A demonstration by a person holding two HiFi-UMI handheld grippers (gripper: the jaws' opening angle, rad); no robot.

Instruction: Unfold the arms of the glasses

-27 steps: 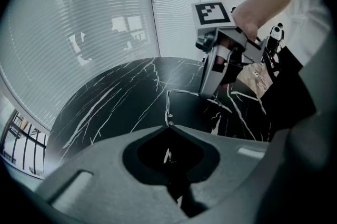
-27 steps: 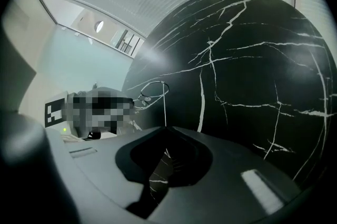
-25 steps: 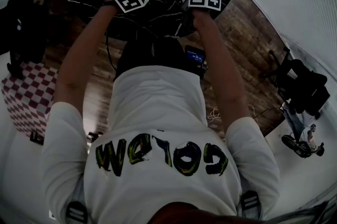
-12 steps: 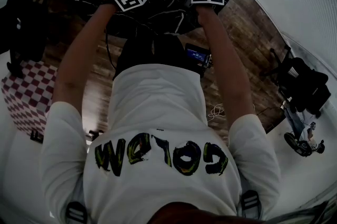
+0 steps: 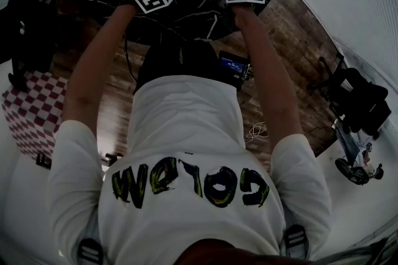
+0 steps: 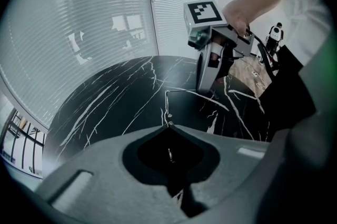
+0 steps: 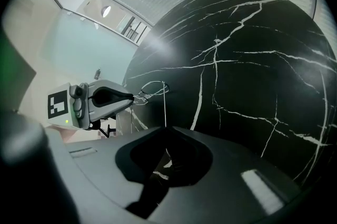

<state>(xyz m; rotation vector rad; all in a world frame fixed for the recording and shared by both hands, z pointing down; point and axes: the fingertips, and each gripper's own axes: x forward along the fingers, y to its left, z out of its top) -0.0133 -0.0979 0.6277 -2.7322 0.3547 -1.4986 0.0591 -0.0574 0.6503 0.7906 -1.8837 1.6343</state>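
Right gripper (image 7: 164,127) rolled slightly; it & left gripper (image 6: 168,124) both pinch glasses (image 7: 151,89) by table's (image 7: 253,60) near edge, so swing arm out slow.

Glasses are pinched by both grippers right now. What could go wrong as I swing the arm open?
1. The glasses are very thin wire, and the left gripper and right gripper are both shut on them. Pulling the grippers apart too far could bend the frame or strain a hinge.
2. Each grip is only at the jaw tips on a slim wire, so the glasses may slip out and drop onto the black marble table.
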